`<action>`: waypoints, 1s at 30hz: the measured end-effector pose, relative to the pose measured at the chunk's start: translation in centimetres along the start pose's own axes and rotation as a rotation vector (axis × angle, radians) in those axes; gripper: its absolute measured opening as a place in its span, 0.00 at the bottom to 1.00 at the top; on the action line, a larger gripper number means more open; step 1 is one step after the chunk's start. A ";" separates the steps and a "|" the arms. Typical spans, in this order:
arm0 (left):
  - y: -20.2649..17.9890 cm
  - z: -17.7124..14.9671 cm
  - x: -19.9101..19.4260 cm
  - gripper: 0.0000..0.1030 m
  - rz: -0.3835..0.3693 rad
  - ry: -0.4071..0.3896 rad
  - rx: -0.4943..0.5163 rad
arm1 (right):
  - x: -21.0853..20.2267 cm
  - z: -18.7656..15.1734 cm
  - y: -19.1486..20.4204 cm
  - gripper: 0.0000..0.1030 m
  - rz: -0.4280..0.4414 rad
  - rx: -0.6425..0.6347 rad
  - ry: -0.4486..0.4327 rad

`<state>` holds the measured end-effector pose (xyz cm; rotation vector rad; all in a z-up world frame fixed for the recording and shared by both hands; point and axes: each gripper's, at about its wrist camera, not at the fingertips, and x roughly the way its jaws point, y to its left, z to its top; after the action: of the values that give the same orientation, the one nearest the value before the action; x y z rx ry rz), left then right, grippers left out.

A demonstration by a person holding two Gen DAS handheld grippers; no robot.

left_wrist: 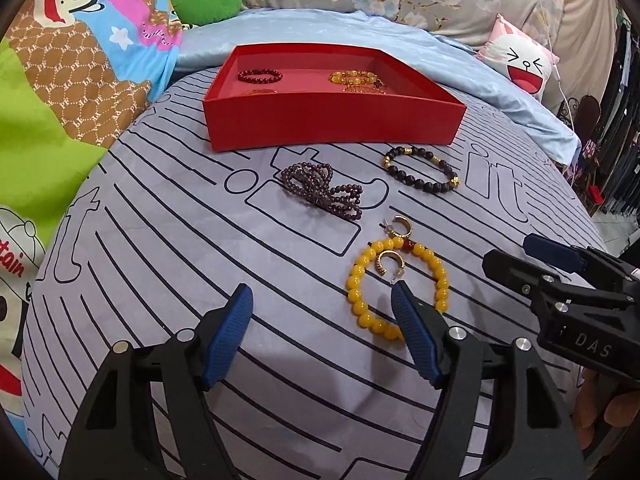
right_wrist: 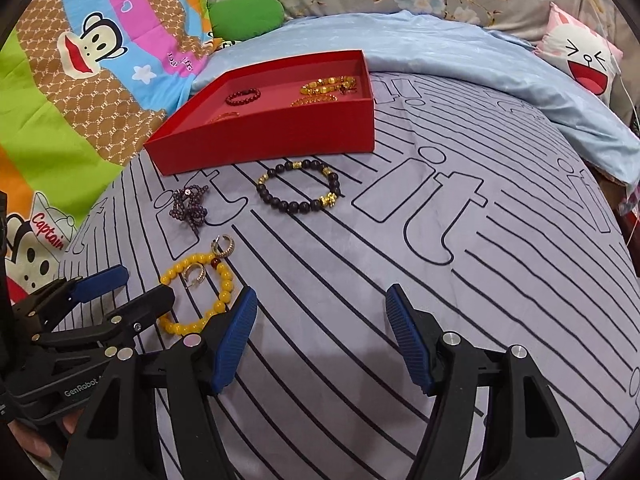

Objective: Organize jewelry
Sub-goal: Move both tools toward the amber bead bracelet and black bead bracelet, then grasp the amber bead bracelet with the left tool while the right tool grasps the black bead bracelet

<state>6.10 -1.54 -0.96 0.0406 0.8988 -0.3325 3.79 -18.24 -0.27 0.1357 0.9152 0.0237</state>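
A red tray (left_wrist: 332,126) (right_wrist: 264,140) at the back of the grey bedspread holds a dark red bracelet (left_wrist: 260,76) and yellow-gold bracelets (left_wrist: 354,77). On the spread lie a purple bead strand (left_wrist: 320,192) (right_wrist: 190,206), a black-and-gold bracelet (left_wrist: 420,172) (right_wrist: 300,190), a yellow bead bracelet (left_wrist: 360,292) (right_wrist: 224,292) and two gold hoop earrings (left_wrist: 400,228) (left_wrist: 390,264). My left gripper (left_wrist: 322,296) is open, its right finger over the yellow bracelet. My right gripper (right_wrist: 322,298) is open and empty, to the right of the yellow bracelet.
Colourful cartoon quilt (left_wrist: 60,80) lies to the left. A blue sheet (left_wrist: 480,72) and a pink face cushion (left_wrist: 520,60) lie behind and to the right of the tray. The right gripper's body (left_wrist: 560,280) shows at the left wrist view's right edge.
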 end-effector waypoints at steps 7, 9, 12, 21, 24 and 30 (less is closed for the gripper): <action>-0.9 0.0 0.2 0.54 0.038 -0.001 0.055 | 0.2 -0.4 0.3 0.63 -0.019 -0.014 -0.006; -1.1 0.0 0.3 0.49 0.050 0.000 0.065 | 0.3 -0.4 0.5 0.63 -0.023 -0.021 -0.007; -1.1 0.0 0.2 0.40 0.052 -0.004 0.064 | 0.3 -0.2 0.5 0.63 -0.021 -0.024 -0.006; -0.7 0.2 0.2 0.07 0.012 -0.008 0.068 | 1.4 1.6 0.7 0.63 -0.003 -0.025 -0.010; -0.4 0.2 0.2 0.07 -0.008 -0.010 0.057 | 2.1 2.7 0.8 0.63 -0.001 -0.026 -0.018; 0.0 0.2 0.3 0.07 -0.036 -0.011 0.033 | 3.7 4.9 1.2 0.63 -0.005 -0.035 -0.024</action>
<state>6.46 -1.61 -1.02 0.0530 0.8841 -0.3808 10.02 -17.23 -0.10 0.1015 0.8906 0.0334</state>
